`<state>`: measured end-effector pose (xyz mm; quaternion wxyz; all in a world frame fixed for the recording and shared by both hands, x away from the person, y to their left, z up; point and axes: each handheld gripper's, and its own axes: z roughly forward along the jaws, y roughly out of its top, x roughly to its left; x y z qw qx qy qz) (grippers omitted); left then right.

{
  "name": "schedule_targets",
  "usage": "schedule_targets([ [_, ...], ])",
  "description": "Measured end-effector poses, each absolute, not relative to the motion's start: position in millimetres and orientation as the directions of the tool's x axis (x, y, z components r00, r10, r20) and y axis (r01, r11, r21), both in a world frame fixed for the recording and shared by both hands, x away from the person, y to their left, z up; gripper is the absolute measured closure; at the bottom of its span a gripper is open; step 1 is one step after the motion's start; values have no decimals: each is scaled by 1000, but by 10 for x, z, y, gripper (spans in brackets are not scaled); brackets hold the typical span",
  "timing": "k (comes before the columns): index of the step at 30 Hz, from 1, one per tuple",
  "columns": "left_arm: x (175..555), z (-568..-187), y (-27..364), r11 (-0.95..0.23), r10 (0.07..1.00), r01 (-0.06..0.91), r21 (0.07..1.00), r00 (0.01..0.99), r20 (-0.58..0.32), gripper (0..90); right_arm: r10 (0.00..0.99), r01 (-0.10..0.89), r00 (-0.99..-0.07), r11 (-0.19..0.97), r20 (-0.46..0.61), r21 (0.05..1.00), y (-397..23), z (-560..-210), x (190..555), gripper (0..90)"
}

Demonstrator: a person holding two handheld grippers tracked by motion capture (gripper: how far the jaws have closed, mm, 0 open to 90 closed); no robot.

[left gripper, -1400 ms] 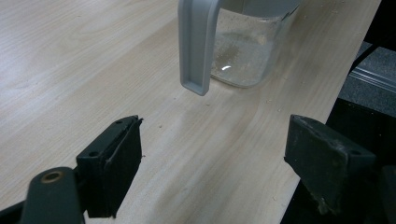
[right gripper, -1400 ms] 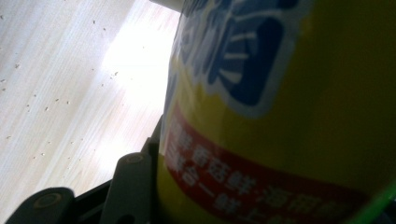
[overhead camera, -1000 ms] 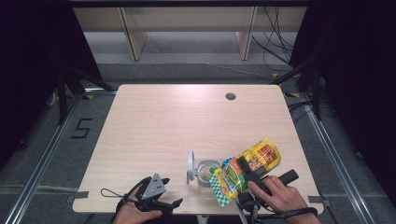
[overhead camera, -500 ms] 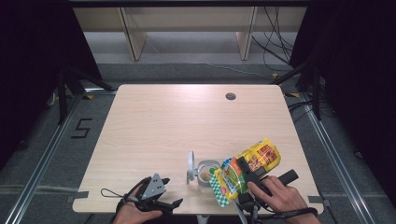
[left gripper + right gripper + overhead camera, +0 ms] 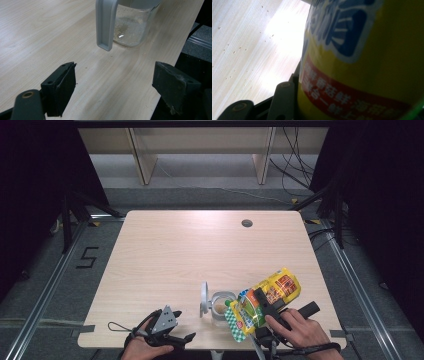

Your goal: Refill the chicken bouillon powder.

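Observation:
A yellow and green snack bag (image 5: 262, 301) is tipped over a small clear container (image 5: 220, 306) near the table's front edge; my right gripper (image 5: 261, 304) is shut on the bag. Up close in the right gripper view the bag (image 5: 367, 60) shows yellow with a red band and blue print. The container's grey hinged lid (image 5: 204, 298) stands open beside it. In the left gripper view the container (image 5: 132, 25) holds a little pale powder, with the grey lid (image 5: 106, 23) hanging in front. My left gripper (image 5: 175, 332) rests open at the front edge, left of the container, its jaws wide apart on bare wood.
The wooden table (image 5: 175, 250) has a cable hole (image 5: 246, 223) at the back right. Fine crumbs lie on the wood (image 5: 242, 37) near the bag. Dark floor with cables and shelf legs lies beyond the far edge.

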<state>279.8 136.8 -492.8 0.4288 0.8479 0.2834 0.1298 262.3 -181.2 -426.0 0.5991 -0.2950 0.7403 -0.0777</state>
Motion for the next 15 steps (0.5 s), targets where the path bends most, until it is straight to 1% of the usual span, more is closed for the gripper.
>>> schedule_targets([
  [11,2803,-4923,1375,-484,586,371,793,810,-21,183,-538,-334,-108,812,-836,-479,-1826,-4247,2623,570],
  [15,2803,-4936,1374,-457,601,373,807,799,-28,183,-531,-331,-109,816,-840,-473,-1826,-4242,2621,570],
])
